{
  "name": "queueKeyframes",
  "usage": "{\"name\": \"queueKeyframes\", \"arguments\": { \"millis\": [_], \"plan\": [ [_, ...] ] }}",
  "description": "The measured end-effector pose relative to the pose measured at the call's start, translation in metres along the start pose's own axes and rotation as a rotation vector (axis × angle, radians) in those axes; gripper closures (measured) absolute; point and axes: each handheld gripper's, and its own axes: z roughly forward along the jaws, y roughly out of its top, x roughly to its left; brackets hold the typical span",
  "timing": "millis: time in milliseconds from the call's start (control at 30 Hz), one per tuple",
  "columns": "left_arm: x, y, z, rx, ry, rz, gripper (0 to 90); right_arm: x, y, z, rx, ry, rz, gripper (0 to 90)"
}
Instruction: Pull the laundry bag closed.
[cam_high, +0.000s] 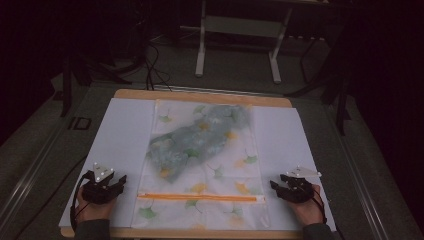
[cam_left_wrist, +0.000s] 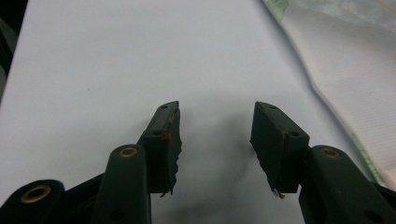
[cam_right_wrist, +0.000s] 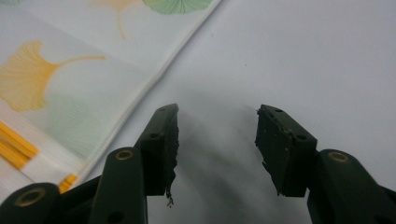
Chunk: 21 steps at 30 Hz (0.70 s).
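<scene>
While both tools rest wide and empty, left tool (cam_high: 119, 181) and right tool (cam_high: 275, 186) flank the leaf-print cloth (cam_high: 202, 165) lying mid-table (cam_high: 125, 130); a shallow pinch at its edge could slip or drag the grey bundle (cam_high: 200, 134) askew.

My high view is dim, dark at the far edges; both gripper views are brighter, softly shadowed, slightly blurred.
</scene>
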Motion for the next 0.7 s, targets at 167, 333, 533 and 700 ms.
{"name": "queueKeyframes", "arguments": {
  "millis": [167,333,533,700],
  "plan": [
    [0.000,0.000,0.000,-0.003,-0.035,0.001,52.4,0.001,0.000,0.000,0.000,-0.006,-0.010,49.4],
    [-0.001,0.001,0.000,0.009,-0.071,-0.002,54.6,0.001,0.000,-0.002,-0.010,-0.006,-0.009,51.0],
    [-0.001,0.002,-0.002,0.011,-0.091,0.012,55.5,0.004,0.002,-0.005,-0.029,0.012,-0.022,51.5],
    [0.000,0.002,-0.005,0.004,-0.108,0.008,55.3,0.010,0.006,-0.004,-0.034,0.034,-0.043,51.7]
  ]
}}
